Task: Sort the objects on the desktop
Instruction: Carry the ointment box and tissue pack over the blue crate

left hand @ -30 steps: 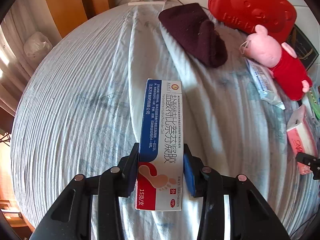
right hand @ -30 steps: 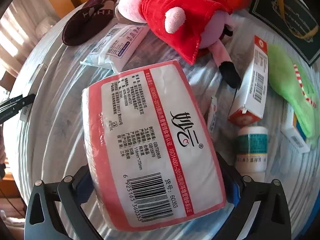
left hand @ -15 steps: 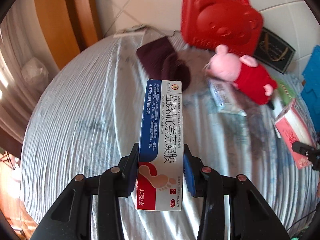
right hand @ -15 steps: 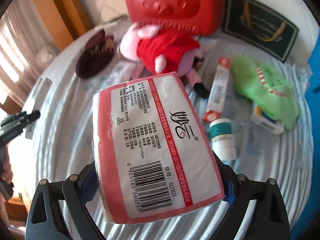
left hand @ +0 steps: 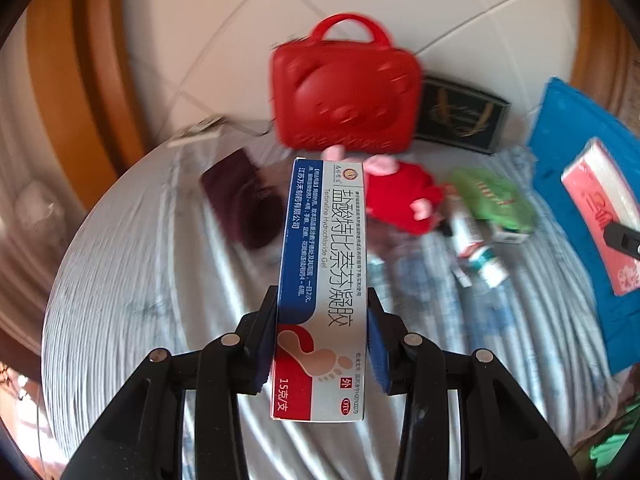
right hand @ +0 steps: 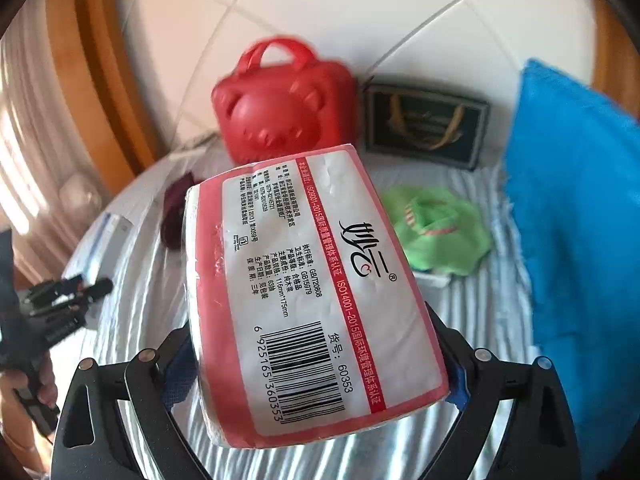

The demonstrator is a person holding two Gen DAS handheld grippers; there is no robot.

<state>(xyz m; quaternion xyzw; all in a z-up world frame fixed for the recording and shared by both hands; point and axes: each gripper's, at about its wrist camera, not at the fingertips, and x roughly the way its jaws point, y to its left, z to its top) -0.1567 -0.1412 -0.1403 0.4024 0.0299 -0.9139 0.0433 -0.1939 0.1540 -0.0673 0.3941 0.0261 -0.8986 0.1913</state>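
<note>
My left gripper [left hand: 322,300] is shut on a long blue, white and red ointment box [left hand: 324,240], held lengthwise above the striped cloth [left hand: 140,280]. In the right wrist view, my right gripper [right hand: 316,344] is shut on a red and white tissue pack [right hand: 304,280], barcode side up, its wide jaws pressing on both sides. The tissue pack [left hand: 600,208] also shows at the right edge of the left wrist view, over the blue towel [left hand: 568,184]. Both objects hang well above the surface.
A red bear-faced case [left hand: 344,96] and a dark framed box [left hand: 460,120] stand against the tiled wall. Below them lie a maroon cloth [left hand: 244,204], a pink plush in red [left hand: 400,196], a green plush [left hand: 492,200], a medicine box [left hand: 468,232] and a bottle [left hand: 492,268].
Both grippers have risen and drawn back with their loads. The objects on the cloth look smaller and farther away, and the tiled wall and blue towel have come into view.
</note>
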